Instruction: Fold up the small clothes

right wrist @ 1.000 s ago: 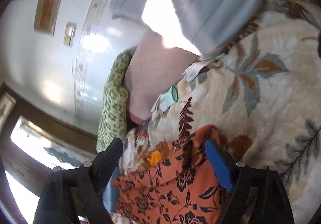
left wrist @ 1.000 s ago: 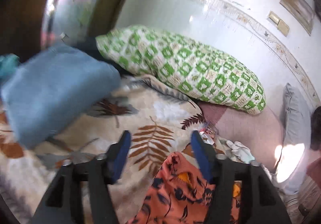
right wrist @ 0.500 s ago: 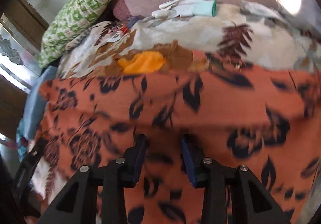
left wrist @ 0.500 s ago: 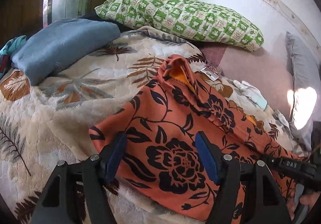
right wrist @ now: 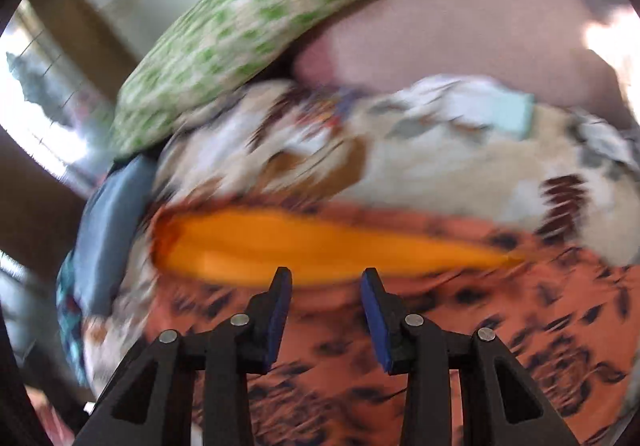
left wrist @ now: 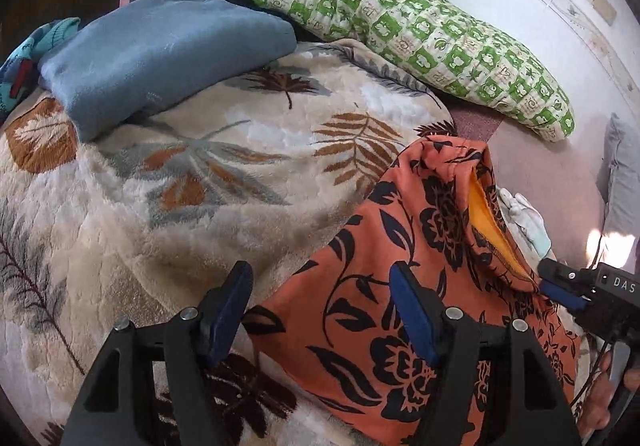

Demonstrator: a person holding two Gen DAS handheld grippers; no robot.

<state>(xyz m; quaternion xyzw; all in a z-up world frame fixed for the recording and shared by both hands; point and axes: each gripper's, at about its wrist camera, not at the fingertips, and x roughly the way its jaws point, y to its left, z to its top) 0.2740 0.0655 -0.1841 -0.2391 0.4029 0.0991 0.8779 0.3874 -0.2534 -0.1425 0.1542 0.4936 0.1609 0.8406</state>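
An orange cloth garment (left wrist: 404, 310) with black flowers and yellow lining lies on a cream fleece blanket (left wrist: 160, 214) patterned with brown and grey leaves, beside a green-and-white checked pillow (left wrist: 412, 42) and a plain blue folded blanket (left wrist: 160, 54).

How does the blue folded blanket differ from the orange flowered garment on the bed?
The blue folded blanket is plain and lies folded at the far side of the bed; the orange flowered garment has black flowers and a yellow lining and lies rumpled near the grippers. Both rest on the leaf-patterned bedcover.
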